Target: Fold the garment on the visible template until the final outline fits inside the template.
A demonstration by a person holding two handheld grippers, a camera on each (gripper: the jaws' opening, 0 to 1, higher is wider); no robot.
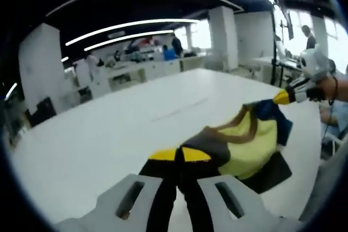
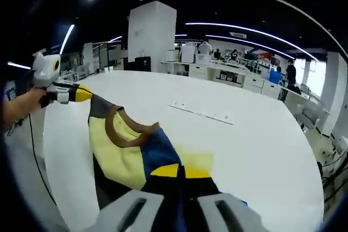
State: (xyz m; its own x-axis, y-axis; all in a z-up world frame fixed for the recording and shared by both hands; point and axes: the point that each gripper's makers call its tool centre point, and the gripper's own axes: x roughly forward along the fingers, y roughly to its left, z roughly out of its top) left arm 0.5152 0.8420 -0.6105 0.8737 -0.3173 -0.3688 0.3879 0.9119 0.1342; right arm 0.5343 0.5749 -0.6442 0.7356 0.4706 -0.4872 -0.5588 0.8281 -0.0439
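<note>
Two tools hold one garment between them, above a broad white bench [image 1: 109, 134] that runs far back toward the desks and pillars of an open office. Faint template lines [image 2: 204, 113] show on the bench top beyond the cloth; the marks are too thin for you to trace the full outline.

The garment [image 1: 247, 142] is a yellow shirt with a brown neckband, a grey shoulder on one side and a blue one on the other. It hangs stretched between your hands, with its lower part drooping toward the bench; whether it touches the surface you cannot tell.

Your left tool [image 1: 179, 155] is clenched on the grey shoulder, jaws closed together with cloth running out from their yellow tips. Your right tool [image 2: 180, 171] is clenched on the blue shoulder the same way.

By the look of it, you are at the spreading step: the shirt is lifted by both shoulders and not yet laid out. Next you probably need to carry it over the marked lines, lower it flat with the shoulders level, and only then let go to begin folding.
</note>
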